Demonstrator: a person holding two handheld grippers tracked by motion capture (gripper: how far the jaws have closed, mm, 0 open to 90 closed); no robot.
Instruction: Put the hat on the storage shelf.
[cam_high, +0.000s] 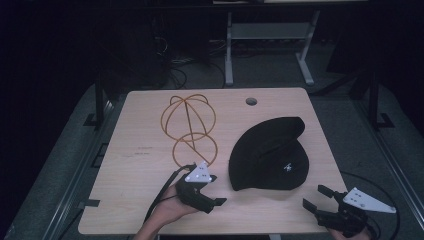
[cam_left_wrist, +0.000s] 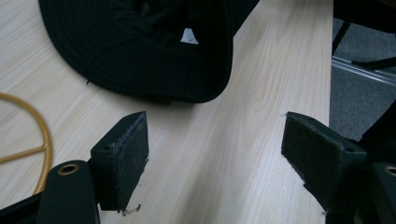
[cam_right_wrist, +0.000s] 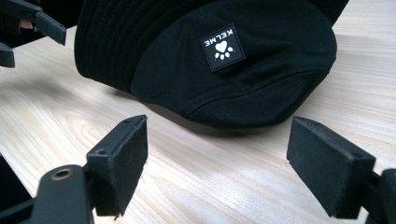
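Plainly, a square "KELME" paw-print label (cam_right_wrist: 222, 47) on the black cap (cam_high: 270, 155), both grippers' jaws wide apart, empty.

left black two-jaw gripper (cam_high: 216, 189), lower centre: grey three-cornered plate with small holes, black cable trailing down-left | right black two-jaw gripper (cam_high: 315, 197), lower right: same grey plate | gripper views: square black jaws, worn fuzzy pad faces, brass-ringed hole bottom left
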